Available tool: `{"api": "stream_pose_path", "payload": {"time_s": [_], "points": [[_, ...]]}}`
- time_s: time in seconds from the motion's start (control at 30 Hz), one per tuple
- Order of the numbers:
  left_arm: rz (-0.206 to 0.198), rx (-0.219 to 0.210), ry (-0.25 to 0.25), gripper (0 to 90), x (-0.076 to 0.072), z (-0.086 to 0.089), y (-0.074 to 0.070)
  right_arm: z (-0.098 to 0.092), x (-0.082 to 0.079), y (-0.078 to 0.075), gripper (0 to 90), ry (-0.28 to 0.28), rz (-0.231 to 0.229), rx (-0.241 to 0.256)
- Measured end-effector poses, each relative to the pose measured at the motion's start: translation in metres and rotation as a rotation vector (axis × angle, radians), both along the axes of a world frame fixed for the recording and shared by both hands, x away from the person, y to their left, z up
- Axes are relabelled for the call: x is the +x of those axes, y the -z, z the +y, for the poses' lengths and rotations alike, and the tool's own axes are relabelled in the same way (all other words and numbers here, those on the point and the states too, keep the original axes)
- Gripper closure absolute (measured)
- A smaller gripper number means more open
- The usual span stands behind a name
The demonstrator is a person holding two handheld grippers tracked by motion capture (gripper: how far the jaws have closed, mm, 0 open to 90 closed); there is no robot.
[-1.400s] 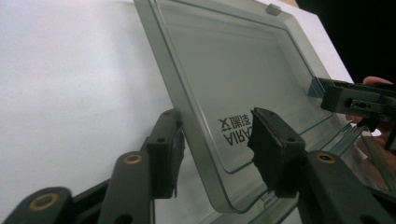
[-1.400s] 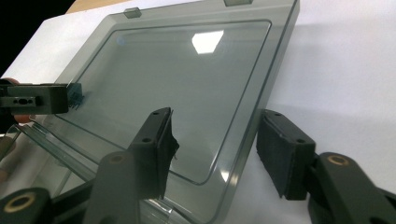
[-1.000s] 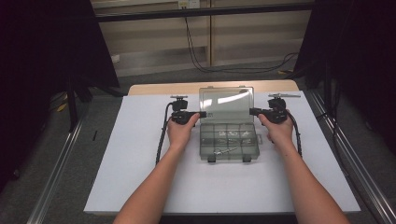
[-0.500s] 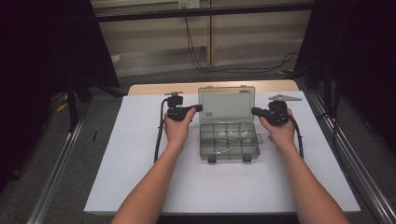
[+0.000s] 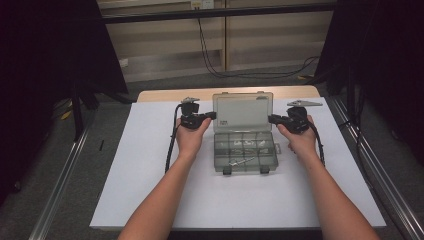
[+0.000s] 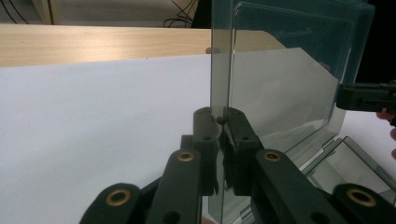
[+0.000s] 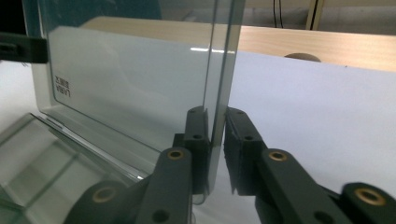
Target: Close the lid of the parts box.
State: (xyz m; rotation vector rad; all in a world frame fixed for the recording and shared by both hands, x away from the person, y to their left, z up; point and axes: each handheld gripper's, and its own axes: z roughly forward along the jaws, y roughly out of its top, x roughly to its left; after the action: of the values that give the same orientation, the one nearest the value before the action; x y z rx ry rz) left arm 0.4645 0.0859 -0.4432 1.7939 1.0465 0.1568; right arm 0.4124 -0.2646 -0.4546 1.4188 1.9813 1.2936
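Dim room, grey floor [image 5: 40,165], dark curtains [image 5: 45,45]

box [image 5: 245,152]: centre of sheet [image 5: 140,170], on table [image 5: 165,95]
lid [image 5: 243,114]: upright behind box
left gripper [image 5: 212,116]: lid's left edge
right gripper [image 5: 271,119]: lid's right edge

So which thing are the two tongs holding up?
On the white sheet covering the table sits a grey see-through compartment box. Its lid stands upright at the back, left tongs and right tongs at its side edges. It is the only clear upright panel.
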Motion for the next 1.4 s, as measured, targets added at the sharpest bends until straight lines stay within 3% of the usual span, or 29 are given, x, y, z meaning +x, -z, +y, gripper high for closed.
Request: {"api": "stream_pose_path", "payload": {"time_s": [0.13, 0.4, 0.67, 0.77, 0.87, 0.97, 1.1, 1.2, 1.3, 1.4], "points": [[-0.016, -0.009, 0.007, 84.7, -0.001, 0.0, 0.0, -0.002, 0.005, -0.016, 71.7, 0.024, -0.023, 0.004], [-0.037, 0.001, 0.019, 84.7, -0.004, 0.001, -0.001, -0.002, 0.014, -0.042, 73.7, 0.066, -0.022, 0.02], [-0.072, 0.003, 0.035, 84.7, -0.006, -0.001, -0.004, -0.003, 0.017, -0.043, 78.6, 0.076, 0.005, 0.029], [-0.093, 0.033, 0.041, 84.7, -0.008, -0.002, -0.006, -0.001, 0.017, -0.042, 83.4, 0.08, 0.009, 0.023], [-0.09, 0.037, 0.041, 84.6, -0.009, -0.002, -0.006, -0.001, 0.017, -0.043, 85.5, 0.107, 0.033, 0.055], [-0.088, 0.033, 0.041, 84.5, -0.008, -0.001, -0.005, 0.001, 0.014, -0.044, 86.4, 0.108, 0.022, 0.024], [-0.076, 0.036, 0.032, 83.7, -0.008, -0.001, -0.004, 0.004, 0.01, -0.045, 87.0, 0.112, 0.005, 0.008], [-0.076, 0.042, 0.052, 81.8, -0.01, 0.002, -0.005, 0.006, 0.007, -0.045, 87.3, 0.103, -0.019, 0.007], [-0.069, -0.003, 0.061, 72.6, -0.011, 0.007, -0.008, 0.006, 0.003, -0.045, 87.5, 0.105, -0.042, 0.002], [-0.073, -0.025, 0.072, 70.9, -0.013, 0.013, -0.014, 0.007, -0.001, -0.045, 87.5, 0.103, -0.056, -0.006]]}}
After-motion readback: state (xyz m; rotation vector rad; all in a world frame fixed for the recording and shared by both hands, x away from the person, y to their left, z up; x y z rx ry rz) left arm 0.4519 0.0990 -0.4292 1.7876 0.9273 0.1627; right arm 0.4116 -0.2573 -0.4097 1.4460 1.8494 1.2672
